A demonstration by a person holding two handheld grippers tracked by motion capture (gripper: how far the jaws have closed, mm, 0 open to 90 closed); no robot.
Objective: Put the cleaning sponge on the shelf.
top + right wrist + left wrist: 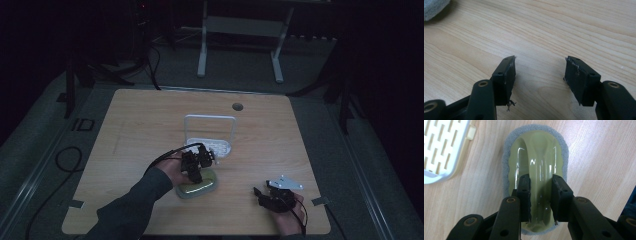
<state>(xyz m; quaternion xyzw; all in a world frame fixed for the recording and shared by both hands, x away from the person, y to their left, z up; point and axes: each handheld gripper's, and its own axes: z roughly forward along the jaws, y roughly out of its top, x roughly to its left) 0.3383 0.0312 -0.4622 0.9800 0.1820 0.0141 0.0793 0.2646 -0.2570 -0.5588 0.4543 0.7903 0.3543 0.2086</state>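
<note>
An oval scrubbing pad (535,152) with a grey sponge rim and a glossy pale-green plastic handle lies flat on the wooden table (150,120). My left gripper (541,182) points down at it, its jaws shut on the raised handle ridge. In the high view the left gripper (196,167) stands over the scrubbing pad (197,189) near the table's front middle. My right gripper (540,62) rests low over bare wood, jaws open with nothing between them; the high view places the right gripper (265,196) at the front right, held in a hand.
A white slotted soap tray (441,150) lies just beyond the pad, with a tall white wire handle (210,127) in the high view. A round cable hole (237,106) sits near the far edge. A grey sponge corner (434,8) shows in the right gripper view.
</note>
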